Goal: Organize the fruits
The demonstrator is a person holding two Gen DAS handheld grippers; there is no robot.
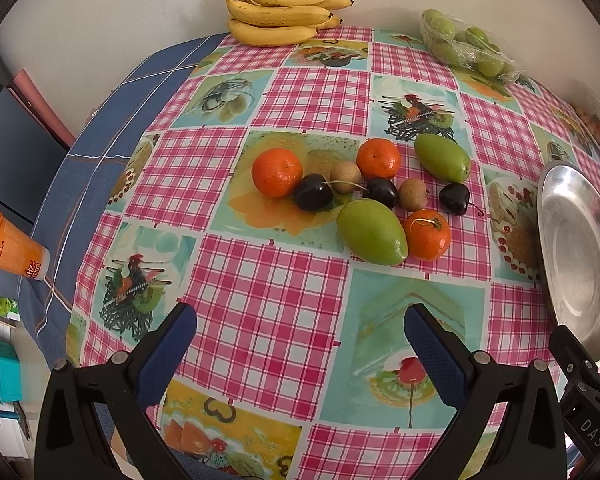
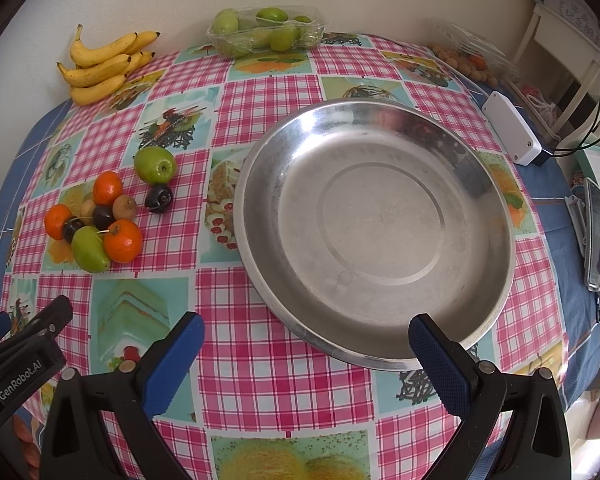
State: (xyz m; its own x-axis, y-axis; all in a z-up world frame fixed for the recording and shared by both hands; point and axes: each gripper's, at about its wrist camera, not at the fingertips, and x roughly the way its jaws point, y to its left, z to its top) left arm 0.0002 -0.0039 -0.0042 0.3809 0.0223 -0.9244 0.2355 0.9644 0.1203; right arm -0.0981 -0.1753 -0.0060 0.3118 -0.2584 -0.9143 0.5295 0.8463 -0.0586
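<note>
A loose pile of fruit lies mid-table: three mandarins (image 1: 277, 172), two green fruits (image 1: 371, 232), three dark cherries (image 1: 313, 192) and two small brown fruits (image 1: 345, 171). In the right wrist view the same pile (image 2: 100, 220) sits left of an empty metal plate (image 2: 376, 224). My left gripper (image 1: 300, 336) hovers open in front of the pile, nothing between its fingers. My right gripper (image 2: 308, 346) is open at the plate's near rim, also holding nothing.
A bunch of bananas (image 1: 280, 12) lies at the table's back edge by the wall. A clear tray of green fruit (image 1: 464, 44) stands back right. An orange cup (image 1: 12, 246) is off to the left. A white box (image 2: 510, 134) and a phone (image 2: 594, 232) lie right of the plate.
</note>
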